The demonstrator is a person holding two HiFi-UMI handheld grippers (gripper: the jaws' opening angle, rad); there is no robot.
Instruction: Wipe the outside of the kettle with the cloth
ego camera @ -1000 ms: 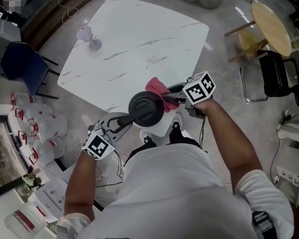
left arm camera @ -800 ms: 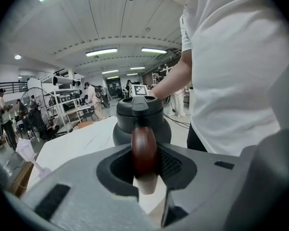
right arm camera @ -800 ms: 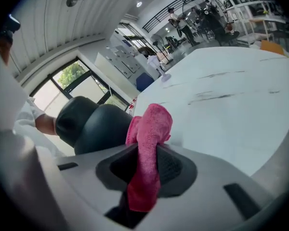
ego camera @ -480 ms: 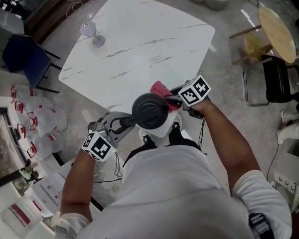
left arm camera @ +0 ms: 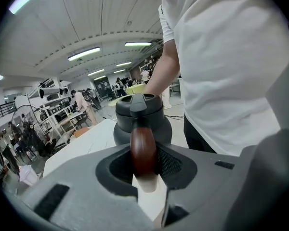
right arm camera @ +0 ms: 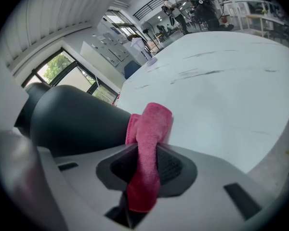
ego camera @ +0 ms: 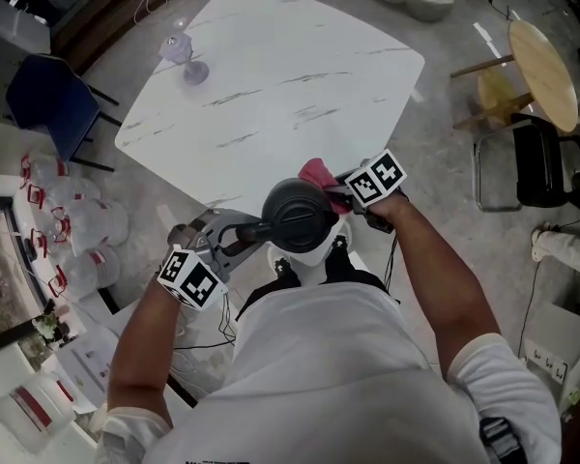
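A dark grey kettle [ego camera: 298,215] is held up off the floor, just in front of the near corner of the white marble table [ego camera: 271,85]. Its brown wooden handle [left arm camera: 143,150] sits between the pads of my left gripper [ego camera: 240,234], which is shut on it. In the left gripper view the kettle [left arm camera: 142,119] shows beyond the handle with its lid on. My right gripper [ego camera: 344,197] is shut on a pink cloth [right arm camera: 148,153], and the cloth [ego camera: 319,174] lies against the kettle's [right arm camera: 72,124] far right side.
A clear stemmed glass [ego camera: 187,58] stands at the table's far left corner. A blue chair [ego camera: 43,100] is left of the table. A round wooden side table [ego camera: 543,61] and a black chair [ego camera: 546,162] stand to the right. Shelves with boxes [ego camera: 39,288] line the left.
The right gripper has come down along the kettle's right side with the cloth. The kettle and left gripper have stayed about in place, with the left gripper rolling slightly.
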